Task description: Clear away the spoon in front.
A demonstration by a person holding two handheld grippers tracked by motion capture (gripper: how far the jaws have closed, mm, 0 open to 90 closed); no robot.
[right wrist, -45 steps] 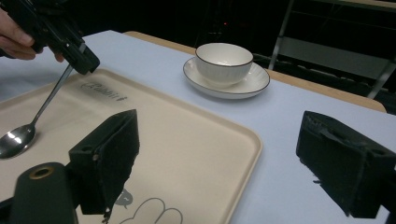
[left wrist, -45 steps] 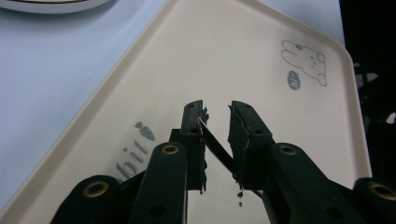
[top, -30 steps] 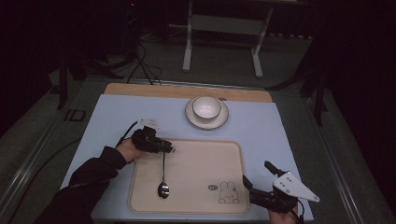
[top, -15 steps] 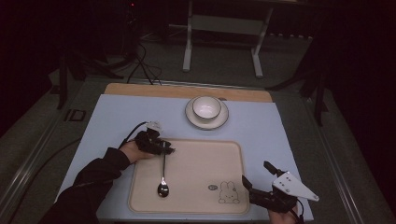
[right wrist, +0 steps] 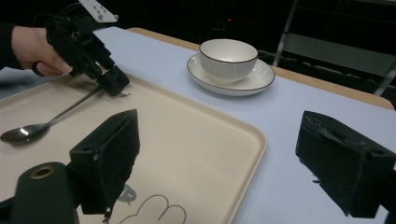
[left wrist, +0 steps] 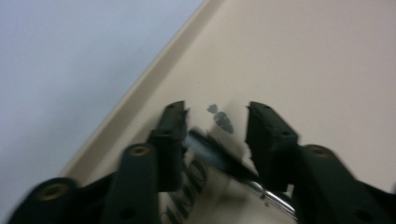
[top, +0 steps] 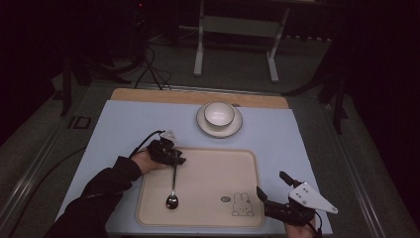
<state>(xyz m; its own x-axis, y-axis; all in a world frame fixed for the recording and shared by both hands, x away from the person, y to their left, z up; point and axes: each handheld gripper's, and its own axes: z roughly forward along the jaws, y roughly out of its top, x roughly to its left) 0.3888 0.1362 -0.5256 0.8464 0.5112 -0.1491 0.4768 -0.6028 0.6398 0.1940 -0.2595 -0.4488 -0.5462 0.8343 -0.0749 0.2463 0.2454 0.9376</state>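
Note:
A metal spoon [top: 173, 184] lies on the beige tray [top: 213, 171], bowl end toward the person. My left gripper [top: 176, 161] sits at the tray's near-left corner over the far tip of the handle. In the left gripper view my left gripper [left wrist: 215, 109] has just been opening: the jaws stand apart, the spoon handle [left wrist: 219, 157] lies loose between them on the tray [left wrist: 303, 60]. My right gripper [top: 271, 184] hovers open at the tray's right front corner. In the right gripper view my right gripper [right wrist: 219, 116] holds nothing and looks across the tray [right wrist: 252, 140] at the spoon [right wrist: 28, 131] and left gripper [right wrist: 114, 81].
A white bowl [top: 219, 113] stands on a white saucer [top: 219, 130] just beyond the tray; both also appear in the right gripper view, bowl [right wrist: 229, 53] upright. A pale blue cover [top: 124, 124] lies over the table. A rabbit drawing [top: 241, 204] marks the tray's front right.
The left gripper's jaws have spread apart around the spoon handle. The spoon lies in the same place on the tray. The right gripper has not moved.

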